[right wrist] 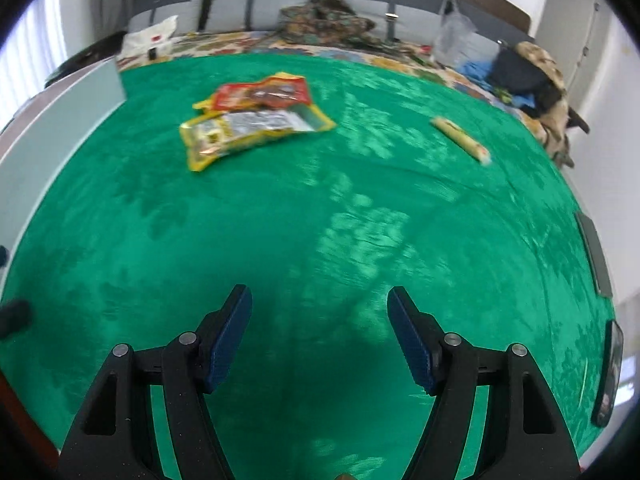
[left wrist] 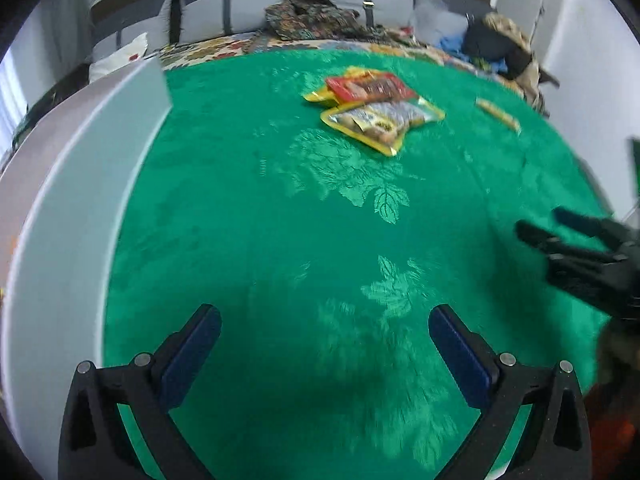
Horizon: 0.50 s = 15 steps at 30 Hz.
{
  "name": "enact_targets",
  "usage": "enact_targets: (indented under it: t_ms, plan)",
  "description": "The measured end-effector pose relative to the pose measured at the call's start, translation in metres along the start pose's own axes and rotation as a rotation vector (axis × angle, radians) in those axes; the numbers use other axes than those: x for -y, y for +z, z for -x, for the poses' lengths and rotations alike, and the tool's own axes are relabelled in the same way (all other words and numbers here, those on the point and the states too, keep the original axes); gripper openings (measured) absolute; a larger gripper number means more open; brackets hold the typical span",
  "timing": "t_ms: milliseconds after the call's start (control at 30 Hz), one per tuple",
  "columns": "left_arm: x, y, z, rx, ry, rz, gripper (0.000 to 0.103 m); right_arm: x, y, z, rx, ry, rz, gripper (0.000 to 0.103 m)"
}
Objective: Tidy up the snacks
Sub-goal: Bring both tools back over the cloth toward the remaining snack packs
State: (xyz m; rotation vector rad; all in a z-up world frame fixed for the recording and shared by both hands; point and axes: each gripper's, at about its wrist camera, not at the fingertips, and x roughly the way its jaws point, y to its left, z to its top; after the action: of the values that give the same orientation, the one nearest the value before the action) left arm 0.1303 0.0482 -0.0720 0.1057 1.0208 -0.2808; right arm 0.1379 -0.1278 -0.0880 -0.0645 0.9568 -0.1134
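Two snack packets lie overlapped at the far middle of the green tablecloth: a red one (left wrist: 368, 87) (right wrist: 262, 94) behind a yellow-edged one (left wrist: 382, 120) (right wrist: 248, 128). A thin snack stick (left wrist: 498, 114) (right wrist: 460, 138) lies apart to their right. My left gripper (left wrist: 324, 316) is open and empty above the near cloth. My right gripper (right wrist: 320, 300) is open and empty, also above the near cloth; it shows in the left wrist view (left wrist: 560, 228) at the right edge.
A white box wall (left wrist: 80, 208) (right wrist: 48, 128) runs along the table's left side. A bed with patterned covers, clothes and bags (left wrist: 320, 20) (right wrist: 328, 24) stands behind the table. Dark flat objects (right wrist: 596, 256) lie at the right table edge.
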Motion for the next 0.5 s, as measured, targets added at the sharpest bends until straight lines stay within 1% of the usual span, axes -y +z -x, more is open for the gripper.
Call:
enact_targets:
  t_ms: [67, 300, 500]
  plan:
    - [0.008, 0.004, -0.015, 0.002, 0.024, -0.018, 0.103, 0.009, -0.002, -0.002, 0.004, -0.003, -0.013, 0.074]
    - [0.013, 0.014, -0.054, 0.008, 0.054, -0.015, 0.103, 0.028, -0.004, -0.018, -0.002, 0.020, -0.078, 0.074]
    - [0.011, 0.021, -0.063, 0.024, 0.045, 0.007, 0.103, 0.037, -0.004, -0.021, 0.004, 0.020, -0.117, 0.074]
